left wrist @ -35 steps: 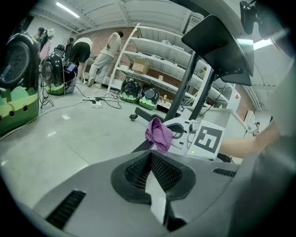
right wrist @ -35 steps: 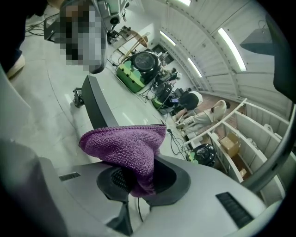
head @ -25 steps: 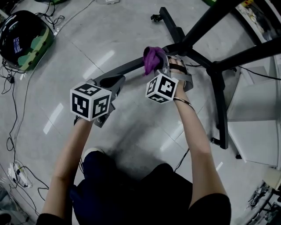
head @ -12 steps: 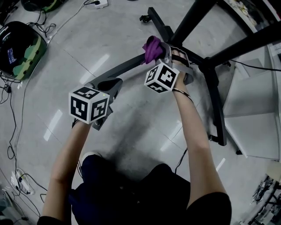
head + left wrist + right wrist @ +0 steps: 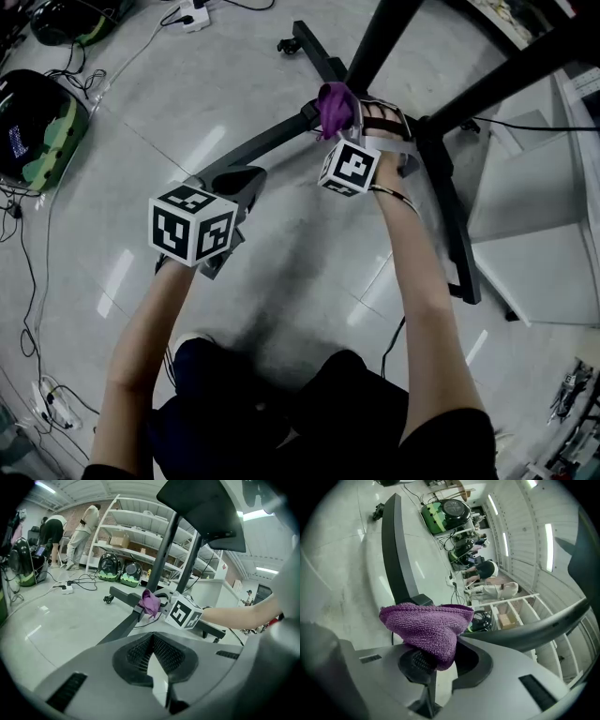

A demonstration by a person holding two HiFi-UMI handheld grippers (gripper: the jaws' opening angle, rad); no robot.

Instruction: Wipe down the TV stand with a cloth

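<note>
Since a second ago, we see the right gripper [image 5: 341,114] farther along the black metal TV stand leg [image 5: 272,142], nearer the upright. Its jaws pinch the crumpled purple terry cloth [image 5: 334,103], which seems to touch the leg. Our left gripper [image 5: 237,181] hovers closed, empty, over the leg's near end.

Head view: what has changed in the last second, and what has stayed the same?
The right gripper, shut on the purple terry cloth, slid further along the dark metal stand leg, away from the person. The left gripper stayed shut and empty near the leg's lower end.
</note>
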